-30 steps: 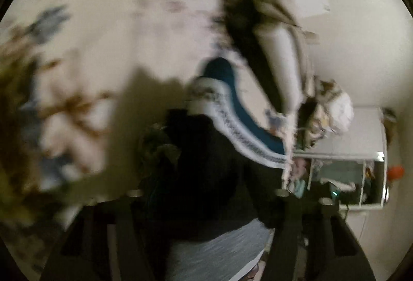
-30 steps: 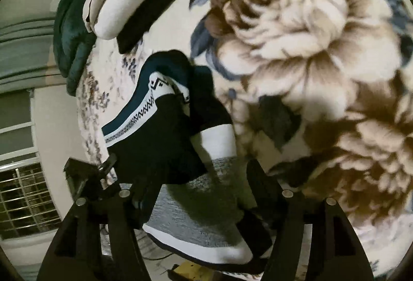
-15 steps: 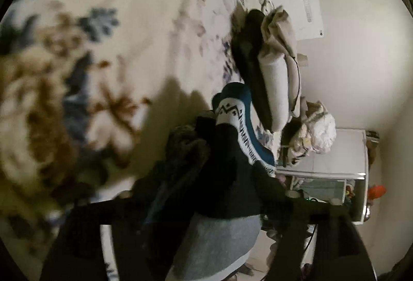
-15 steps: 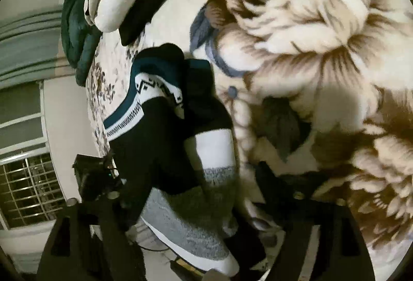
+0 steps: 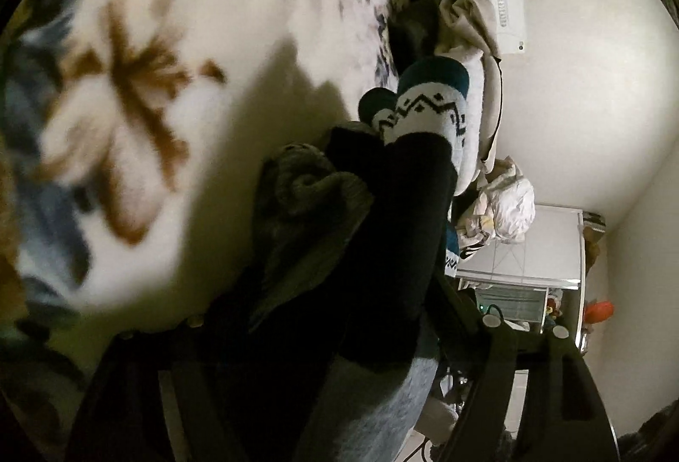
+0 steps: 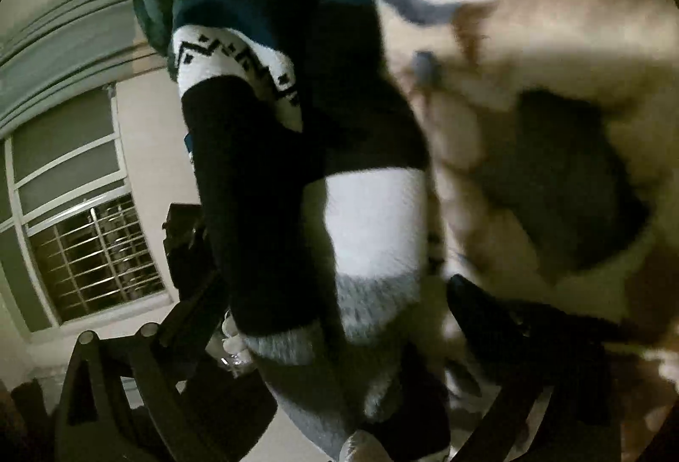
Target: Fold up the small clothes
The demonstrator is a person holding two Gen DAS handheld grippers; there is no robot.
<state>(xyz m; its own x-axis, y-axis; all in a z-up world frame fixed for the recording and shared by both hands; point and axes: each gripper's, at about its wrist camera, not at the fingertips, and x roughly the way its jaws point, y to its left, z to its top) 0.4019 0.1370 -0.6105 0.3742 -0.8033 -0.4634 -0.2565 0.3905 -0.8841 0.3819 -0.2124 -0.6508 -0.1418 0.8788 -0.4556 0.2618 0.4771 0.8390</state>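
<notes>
Striped sock (image 5: 407, 199) (image 6: 263, 182) lengthwise between both grippers, teal patterned end pointing away over floral blanket (image 5: 178, 50), jaw grip unclear

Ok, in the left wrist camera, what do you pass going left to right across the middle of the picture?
Floral blanket → rolled grey sock → black sock with the white zigzag band → crumpled white cloth → white cabinet → orange object, too small to identify.
</notes>
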